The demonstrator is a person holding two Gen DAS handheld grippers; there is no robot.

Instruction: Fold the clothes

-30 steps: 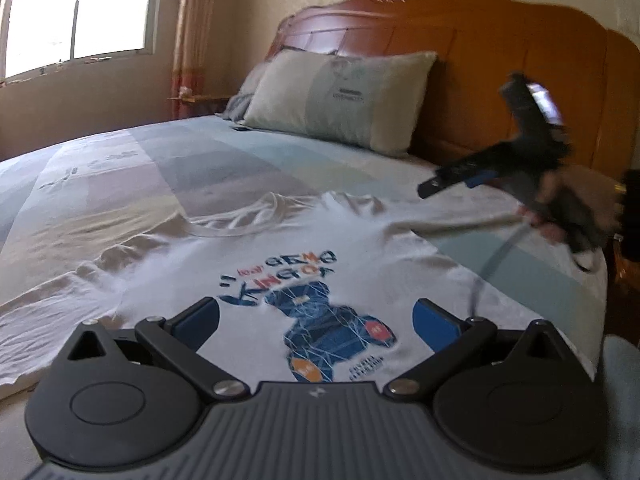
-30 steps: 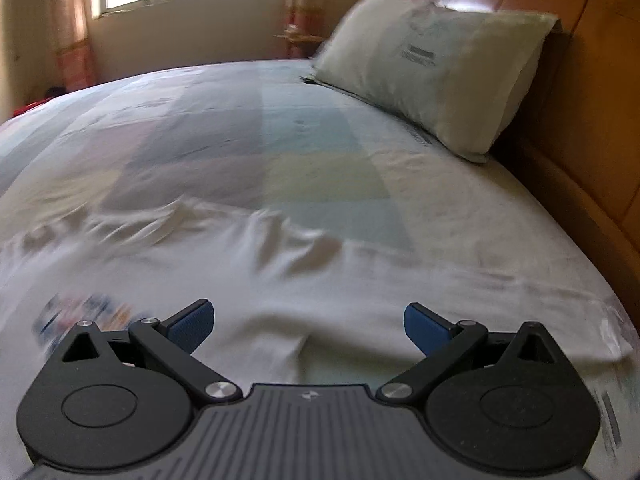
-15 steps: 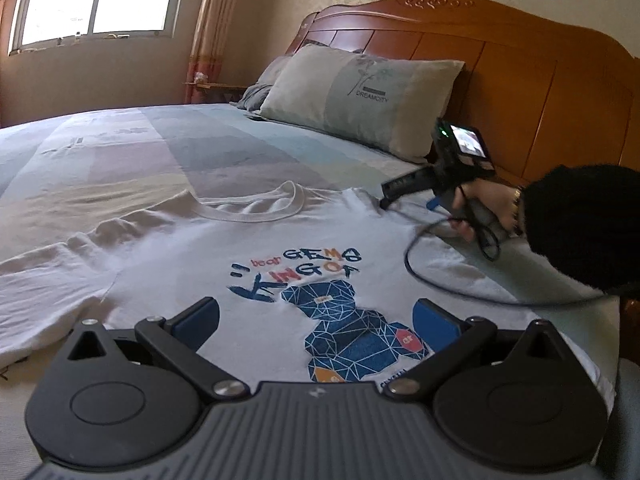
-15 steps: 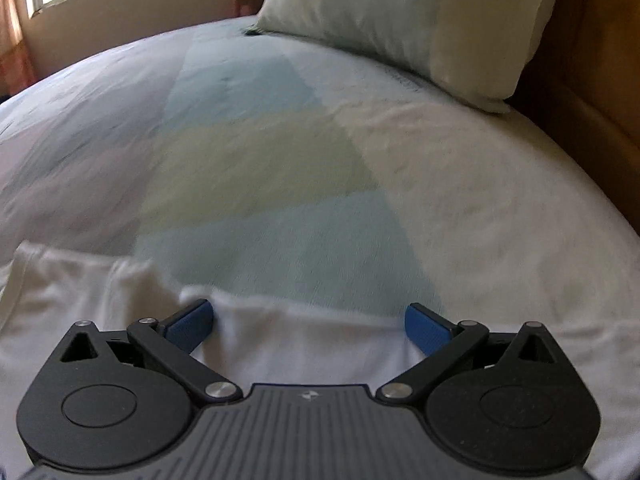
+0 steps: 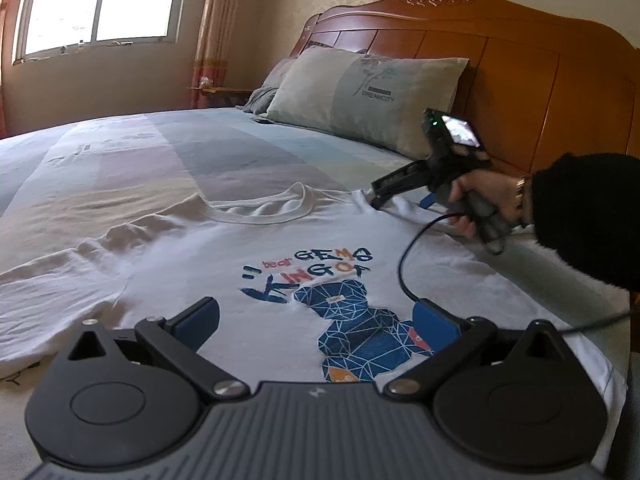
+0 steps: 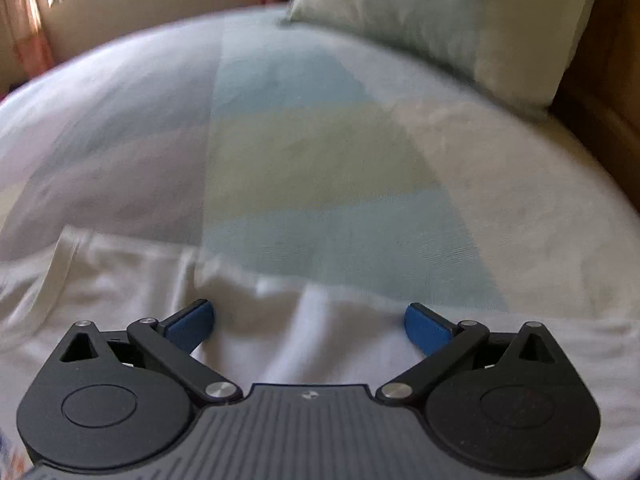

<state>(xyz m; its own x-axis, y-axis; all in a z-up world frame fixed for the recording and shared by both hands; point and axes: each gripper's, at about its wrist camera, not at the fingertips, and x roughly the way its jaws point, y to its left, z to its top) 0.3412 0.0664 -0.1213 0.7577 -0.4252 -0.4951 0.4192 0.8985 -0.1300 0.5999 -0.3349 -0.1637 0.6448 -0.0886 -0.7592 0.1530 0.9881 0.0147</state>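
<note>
A white T-shirt [image 5: 224,280] lies spread flat, print side up, on the bed [image 5: 132,168], its collar [image 5: 264,210] pointing toward the pillow [image 5: 360,96] and its hem toward the cameras. Its long axis so runs from hem to collar, with one sleeve [image 5: 48,276] stretched out on the side of the collar away from the headboard [image 5: 520,72].

The relation that matters is at the shoulder on the headboard side of the collar. The right gripper [image 5: 374,198], held in a hand [image 5: 472,200] with a dark sleeve, has its tip down at that shoulder seam, just beside the collar. In its own view the right gripper [image 6: 308,320] stands wide, with the shirt's top edge [image 6: 256,284] lying between and just beyond the blue pads [image 6: 188,322]. The cloth is under the fingers, not pinched. This gripper is plainly the nearer to the collar.

The left gripper [image 5: 316,320] hangs over the printed chest, on the hem side of the collar, also spread wide and holding nothing; the print [image 5: 348,320] shows between its pads.

The shirt shows no fold. My judgement is that a pinch at the shoulder would call for the right gripper to close on the fabric edge just ahead of it.
</note>
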